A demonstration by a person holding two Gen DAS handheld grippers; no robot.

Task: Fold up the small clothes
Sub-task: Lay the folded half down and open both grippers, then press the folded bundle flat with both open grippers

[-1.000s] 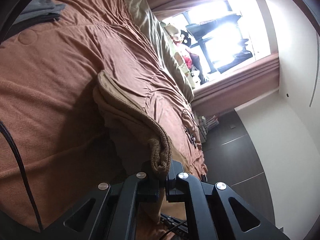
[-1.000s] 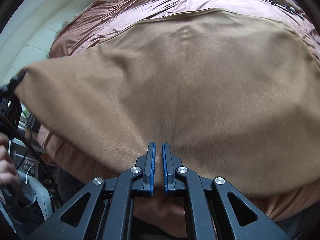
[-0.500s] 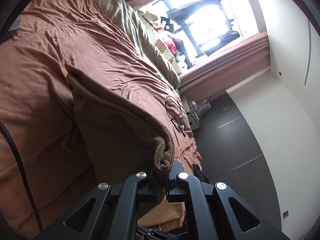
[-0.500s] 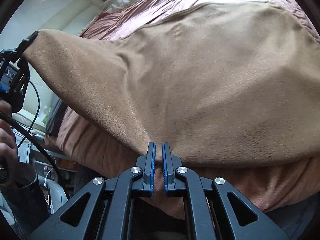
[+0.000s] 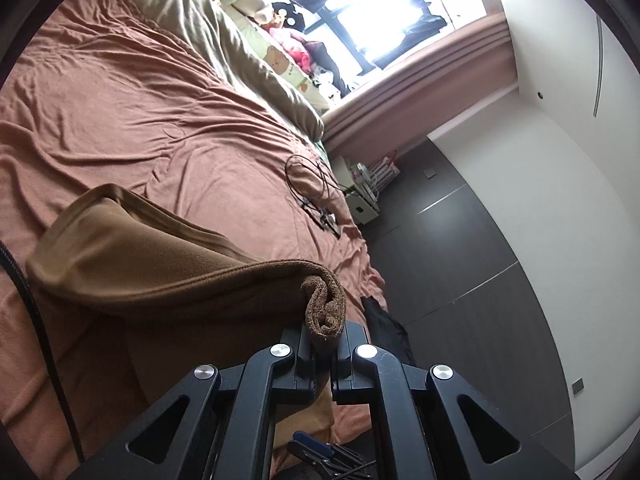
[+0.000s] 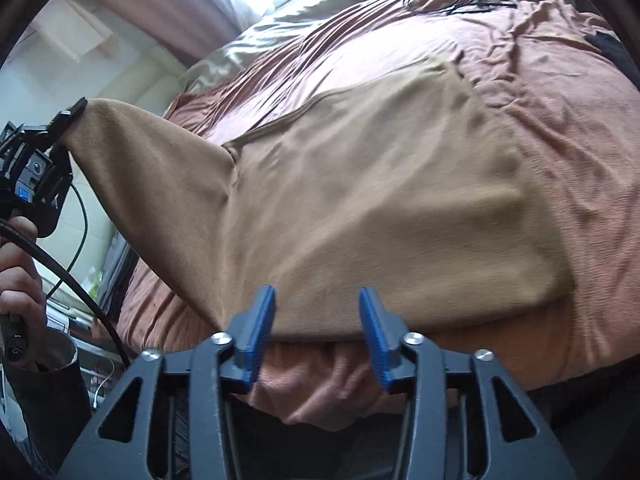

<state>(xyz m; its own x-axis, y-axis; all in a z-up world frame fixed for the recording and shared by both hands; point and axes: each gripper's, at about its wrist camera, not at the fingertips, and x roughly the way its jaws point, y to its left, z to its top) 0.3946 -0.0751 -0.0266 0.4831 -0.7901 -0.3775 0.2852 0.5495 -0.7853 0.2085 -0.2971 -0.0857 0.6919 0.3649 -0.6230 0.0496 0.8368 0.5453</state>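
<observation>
- Blue pads (image 6: 260, 332) of the right claw (image 6: 318, 334) stand apart; its jaws have just been opening.
- Nothing is pinched between them. The near edge of the brown cloth (image 6: 380, 208) lies just past the pads, let go.
- Most of that cloth rests flat on the bed (image 6: 560, 128), with a pinkish-brown sheet under it.
- One corner of the cloth is lifted up off the bed, over on the left side of the right wrist view.
- That corner is held by the left claw (image 6: 74, 114), which is clenched tight on it.
- From the left wrist view, the left claw (image 5: 322, 344) grips a rolled-up bunch of the cloth (image 5: 160, 272) between its black fingers (image 5: 294, 344).
- From there the cloth hangs and sags down to the bed (image 5: 120, 100).
- A person's hand (image 6: 18, 264) holds the handle of the left claw, with a black cable running past it.
- Farther away on the bed lie a thin black wire (image 5: 310, 180) in a loop and some shiny tan pillows (image 5: 208, 36).
- Behind the pillows is a bright window (image 5: 384, 4) with soft toys in front of it.
</observation>
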